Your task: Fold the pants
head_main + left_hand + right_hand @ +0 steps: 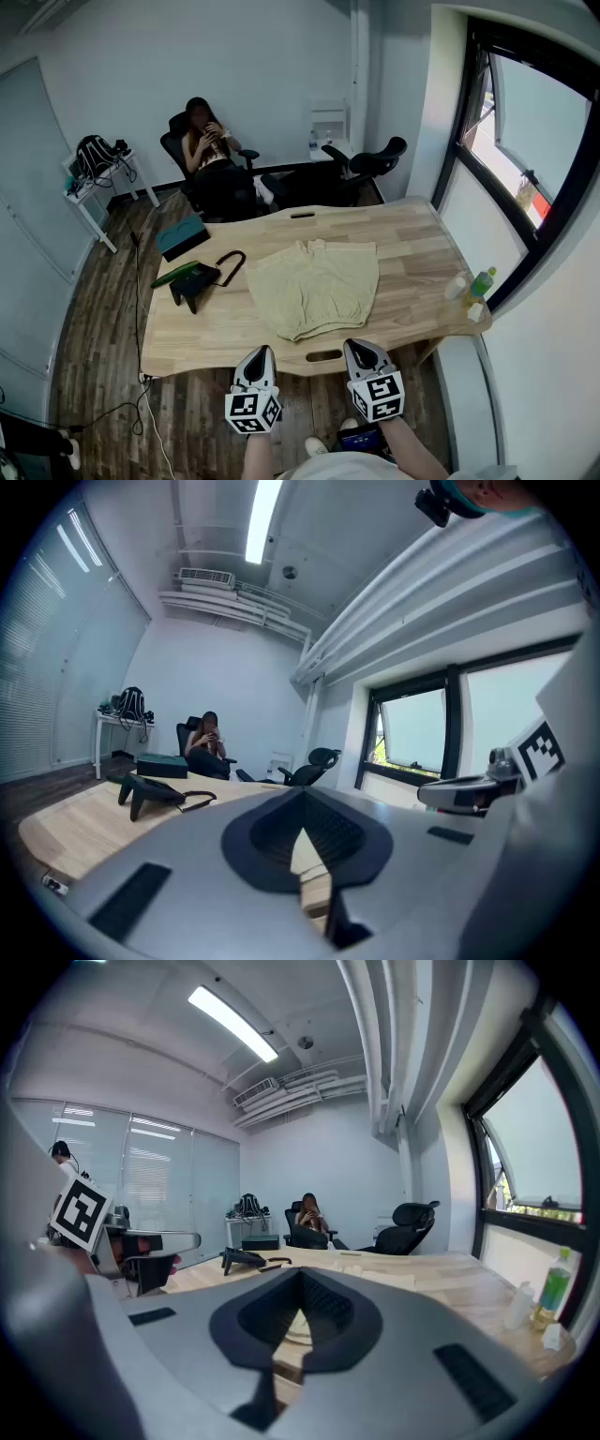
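Note:
Pale beige pants [314, 286] lie spread flat in the middle of the wooden table [412, 253], waistband toward the far side. Both grippers hover side by side off the table's near edge, short of the cloth. My left gripper [257, 354] is shut with nothing in it, and my right gripper [362, 349] is likewise shut and empty. In the left gripper view the closed jaws [302, 808] fill the lower frame. The right gripper view shows its shut jaws [300, 1283] with the pants [378, 1277] lying beyond them.
A black stand with a green part [192, 277] and a teal box [181, 234] sit on the table's left side. Small bottles [476, 284] stand at its right edge by the window. A person [211, 150] sits in an office chair beyond the table, beside an empty chair [366, 164].

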The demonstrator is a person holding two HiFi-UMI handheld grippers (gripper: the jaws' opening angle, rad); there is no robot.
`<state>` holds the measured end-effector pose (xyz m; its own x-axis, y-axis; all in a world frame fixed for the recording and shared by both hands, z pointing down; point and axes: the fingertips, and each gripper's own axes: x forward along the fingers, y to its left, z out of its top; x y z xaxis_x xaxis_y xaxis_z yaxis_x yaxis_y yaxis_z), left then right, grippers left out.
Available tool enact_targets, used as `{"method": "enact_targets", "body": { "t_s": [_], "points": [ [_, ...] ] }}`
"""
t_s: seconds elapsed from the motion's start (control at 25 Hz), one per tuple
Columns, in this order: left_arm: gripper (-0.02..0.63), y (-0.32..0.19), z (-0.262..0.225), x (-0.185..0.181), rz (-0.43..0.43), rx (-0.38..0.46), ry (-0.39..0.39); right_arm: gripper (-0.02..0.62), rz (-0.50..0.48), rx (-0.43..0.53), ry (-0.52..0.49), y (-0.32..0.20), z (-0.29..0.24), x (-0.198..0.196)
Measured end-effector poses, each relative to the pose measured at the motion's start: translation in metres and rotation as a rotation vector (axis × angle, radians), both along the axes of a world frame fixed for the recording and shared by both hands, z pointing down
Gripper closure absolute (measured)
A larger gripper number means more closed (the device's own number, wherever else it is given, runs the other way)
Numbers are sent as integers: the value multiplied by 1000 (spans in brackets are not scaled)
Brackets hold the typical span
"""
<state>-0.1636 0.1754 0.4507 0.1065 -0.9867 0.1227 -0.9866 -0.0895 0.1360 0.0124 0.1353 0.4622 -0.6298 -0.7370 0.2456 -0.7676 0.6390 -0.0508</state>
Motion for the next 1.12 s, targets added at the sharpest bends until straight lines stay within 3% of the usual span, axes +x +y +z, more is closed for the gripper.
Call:
{"method": "enact_targets", "body": {
  "t_s": [0.44, 0.52, 0.6, 0.68, 0.92, 1.12],
  "points": [
    [600, -21, -5, 8, -15, -10, 2, 591, -72, -19, -3, -15, -1, -2],
    [600, -25, -5, 7, -31, -18, 56, 591, -124, -62, -80, -15, -4, -6],
    [601, -29, -5, 2, -48, -26, 164, 591, -233, -148, -256, -11, -14, -16],
    [600, -33, -5, 0, -53, -41, 193, 589, -301, -179, -366, -7, -26, -20],
    [600, -44, -11, 5, -72, -54, 117, 591, -377, -122, -270, -4, -25, -26],
    [600, -68, -13, 5, -60, -54, 56, 589, -326, -101, -213, -26, -13, -27]
  ]
}}
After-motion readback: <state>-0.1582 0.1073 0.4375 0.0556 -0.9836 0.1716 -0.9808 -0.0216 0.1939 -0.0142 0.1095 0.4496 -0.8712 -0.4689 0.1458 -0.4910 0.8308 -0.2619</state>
